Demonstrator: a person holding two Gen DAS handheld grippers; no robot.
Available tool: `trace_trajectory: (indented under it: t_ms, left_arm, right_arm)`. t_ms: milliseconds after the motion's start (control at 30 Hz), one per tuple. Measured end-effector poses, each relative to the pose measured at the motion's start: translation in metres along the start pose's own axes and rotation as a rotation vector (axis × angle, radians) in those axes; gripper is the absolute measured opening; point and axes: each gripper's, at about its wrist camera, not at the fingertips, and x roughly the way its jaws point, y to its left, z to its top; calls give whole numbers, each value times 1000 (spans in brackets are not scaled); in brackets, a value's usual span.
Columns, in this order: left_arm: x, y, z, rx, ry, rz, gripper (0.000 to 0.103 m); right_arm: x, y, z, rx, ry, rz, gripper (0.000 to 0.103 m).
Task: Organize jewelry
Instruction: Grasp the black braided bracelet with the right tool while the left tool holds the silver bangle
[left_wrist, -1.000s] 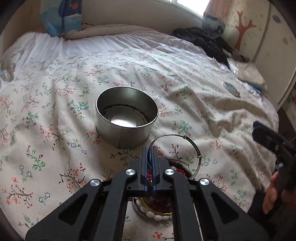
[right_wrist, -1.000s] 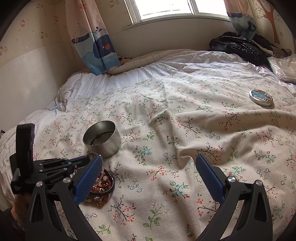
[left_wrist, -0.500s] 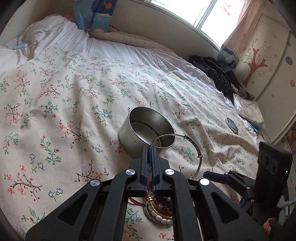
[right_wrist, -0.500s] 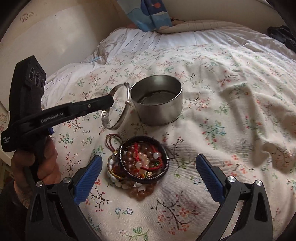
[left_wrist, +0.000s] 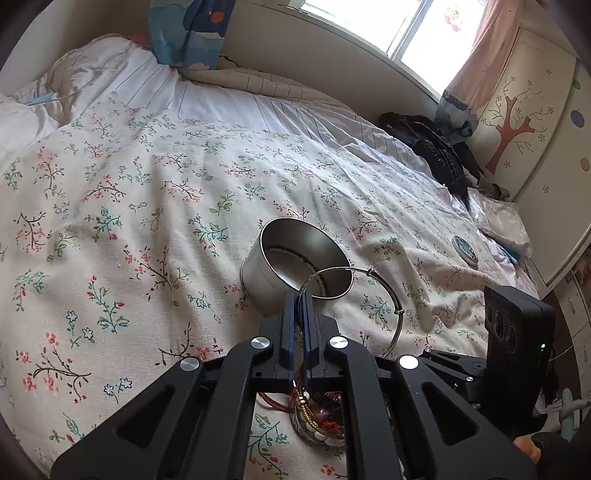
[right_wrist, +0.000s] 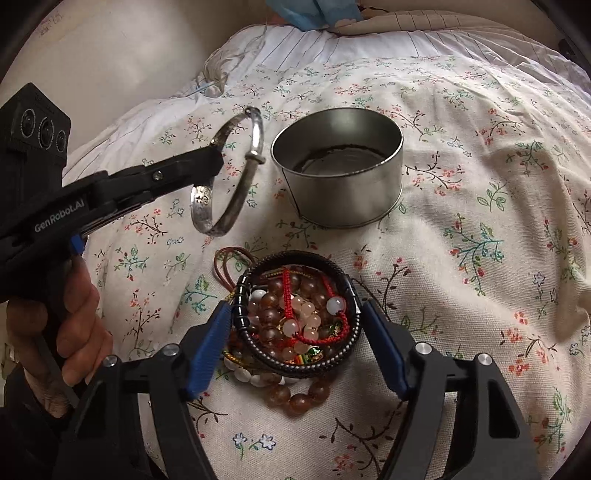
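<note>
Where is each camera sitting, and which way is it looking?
Left wrist: sits on the left gripper, looking along its shut fingers across the flowery bed toward the window; it shows the silver bangle it grips, the round tin, and the right gripper's body at the far right.
Right wrist: sits on the right gripper, looking down at the bracelet pile between its open fingers; the left gripper and hand show.
Both share the tin, the bangle and the pile.
</note>
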Motion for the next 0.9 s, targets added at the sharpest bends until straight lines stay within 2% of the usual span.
trace_trajectory:
  t_ms: [267,600,900]
  left_arm:
    - [-5,7,2,-22,-25,18,4]
    - [-6,11,7,-43,-51,41,3]
    - [19,-3,27,9,-49,103,3]
  right_arm:
    - [-22,13,4,-76,-122,-80,67]
    - [-48,13,7,-83,-252,-103,67]
    - [-79,3,24,-56,-425,-144,67]
